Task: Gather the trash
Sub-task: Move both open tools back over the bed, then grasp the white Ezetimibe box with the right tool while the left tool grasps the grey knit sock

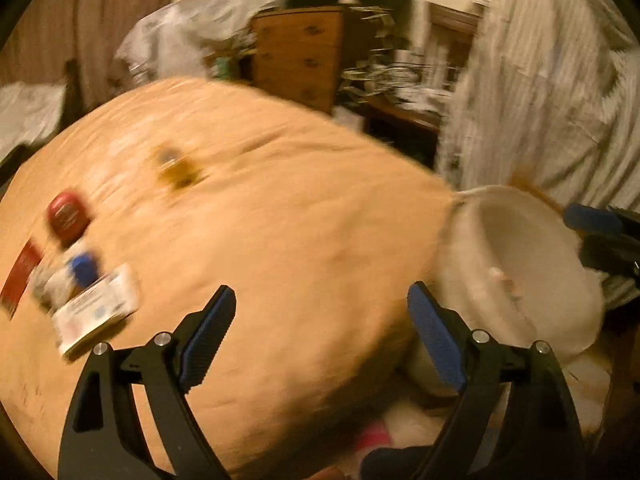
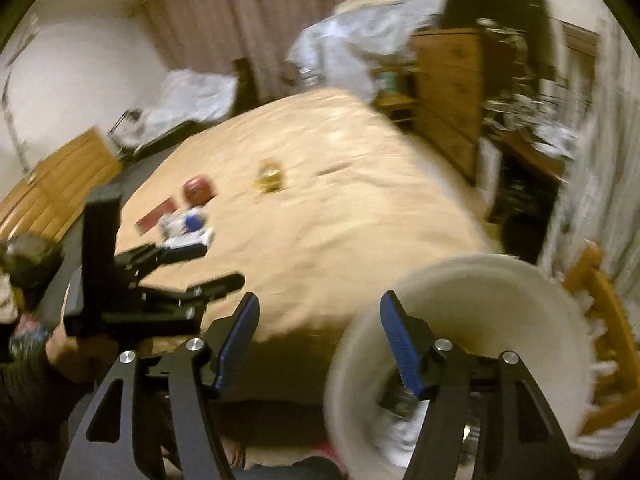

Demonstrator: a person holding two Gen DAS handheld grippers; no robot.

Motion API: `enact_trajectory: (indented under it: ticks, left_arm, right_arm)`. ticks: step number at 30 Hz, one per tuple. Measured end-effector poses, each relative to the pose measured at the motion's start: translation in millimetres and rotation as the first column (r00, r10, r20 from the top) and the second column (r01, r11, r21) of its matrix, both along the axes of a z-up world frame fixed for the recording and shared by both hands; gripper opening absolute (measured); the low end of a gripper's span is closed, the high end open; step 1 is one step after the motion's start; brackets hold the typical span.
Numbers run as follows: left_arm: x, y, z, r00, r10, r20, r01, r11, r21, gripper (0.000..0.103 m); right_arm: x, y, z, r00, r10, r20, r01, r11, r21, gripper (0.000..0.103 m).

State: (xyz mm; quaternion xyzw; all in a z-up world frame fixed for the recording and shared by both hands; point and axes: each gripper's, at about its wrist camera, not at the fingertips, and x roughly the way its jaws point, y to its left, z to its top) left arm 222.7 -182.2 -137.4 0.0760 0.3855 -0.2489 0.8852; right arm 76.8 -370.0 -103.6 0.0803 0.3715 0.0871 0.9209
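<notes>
Both frames motion-blurred, so detail is soft.

Left tongs [image 1: 322,316]: jaws wide apart, nothing between them, over the near edge of the bed [image 1: 280,220]. Right tongs [image 2: 320,320]: jaws apart, empty; right pad overlaps the rim of the white bin [image 2: 500,280] in the right-wrist view, can't tell if touching.

Trash still on the bed, clustered at left of the left-wrist view: white flat box [image 1: 96,312], blue cap [image 1: 82,266] on some crumpled wrapper, red round tub [image 1: 68,218], red flat pack [image 1: 20,276]. One yellowish piece [image 1: 180,170] sits apart, up-centre of the bedspread. The bin stands just off the bed corner, lower right in both views, and looks to already hold some stuff at the bottom (light-coloured, blurred, can't ID).

My read: mid-task, next is a reach back to the cluster.

Risks:
- Items packed close. Wide jaws coming in fast could shove the box or cap sideways, or pinch two at once and drop one in transit.
- Bedspread is soft, so the flat pack and box prob sink in. Fingers may snag fabric and drag the pile.
- Tub is round and could roll off on a nudge.
- Bin sits tight to the bed edge, and a swing of the right tongs could clip the rim and tip it.
- Both hands are close near the corner, so there's collision risk if both go at once.
</notes>
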Motion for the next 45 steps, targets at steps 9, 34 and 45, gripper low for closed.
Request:
enact_trajectory:
  ticks: [9,34,45]
  left_arm:
    - [36,162,-34,0.951,0.296,-0.085,-0.297,0.955,0.003,0.084]
    - [82,318,-64,0.917,0.388,-0.094,-0.385,0.922,0.047,0.084]
    - [135,271,-54,0.995,0.083,0.062,-0.095,0.972,0.217,0.084]
  right_arm:
    - [74,139,-41,0.96,0.267,-0.085,-0.274,0.958,-0.084,0.065]
    - [263,376,-124,0.635,0.714,-0.294,-0.745,0.465,-0.479,0.076]
    - [262,313,-114,0.734,0.526,-0.43,-0.66,0.703,-0.266,0.058]
